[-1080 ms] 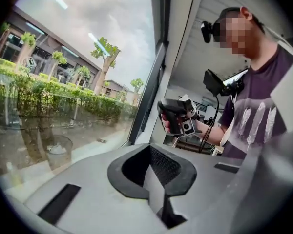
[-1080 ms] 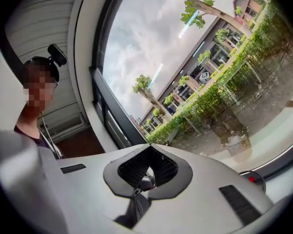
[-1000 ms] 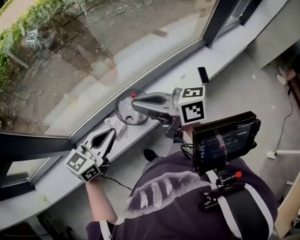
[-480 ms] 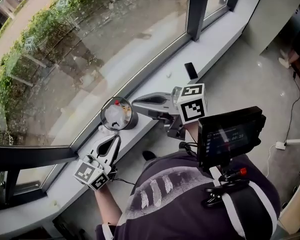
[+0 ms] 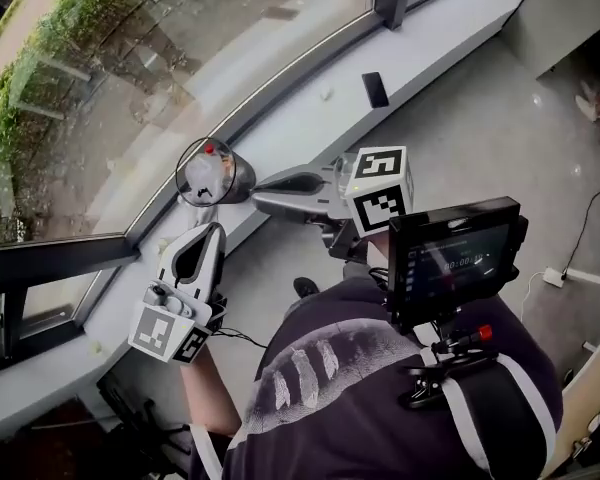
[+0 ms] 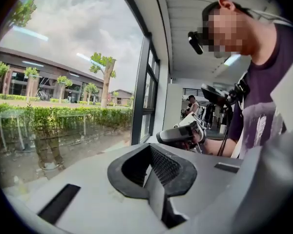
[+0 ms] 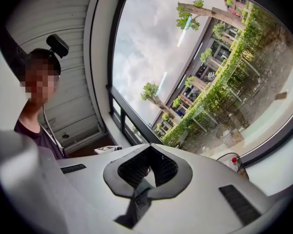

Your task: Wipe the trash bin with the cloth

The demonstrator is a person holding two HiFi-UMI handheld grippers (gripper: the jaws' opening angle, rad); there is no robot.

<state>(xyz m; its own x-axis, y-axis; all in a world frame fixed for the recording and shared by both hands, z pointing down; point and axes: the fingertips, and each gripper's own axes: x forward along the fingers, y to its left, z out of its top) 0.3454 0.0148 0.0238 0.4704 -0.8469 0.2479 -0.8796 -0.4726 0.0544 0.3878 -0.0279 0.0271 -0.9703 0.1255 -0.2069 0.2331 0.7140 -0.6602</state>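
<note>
Head view, near to far.

1. Person, one: dark printed shirt at 6 o'clock, seen from above.
2. Monitor (image 5: 450, 266), one: clamped at the chest, 4 o'clock, screen lit.
3. Left gripper (image 5: 217, 227), one: 8 o'clock, over the sill (image 5: 310, 118), tips toward 12. Its own view shows the jaws pressed together with nothing between them.
4. Shoe (image 5: 305, 287), one: dark, on the floor (image 5: 480, 138) just below centre.
5. Right gripper (image 5: 256, 194), one: centre, marker cube toward 3 o'clock, tips toward 9 and just short of the bin. Jaws clenched together, nothing held.
6. Bin (image 5: 232, 186), one: small and round, standing on the sill at 10 o'clock against the window (image 5: 130, 68). It is near both sets of tips, touched by neither.
7. Red thing (image 5: 208, 150), one: small, at the bin's far rim.
8. White lump (image 5: 200, 174), one: crumpled, inside the rim's outline. Whether it lies in the bin or beyond it cannot be told.
9. Phone (image 5: 374, 89), one: dark, flat on the sill at 12 o'clock, well apart from the bin.
10. Cable (image 5: 583, 230), one: on the floor at 3 o'clock.
</note>
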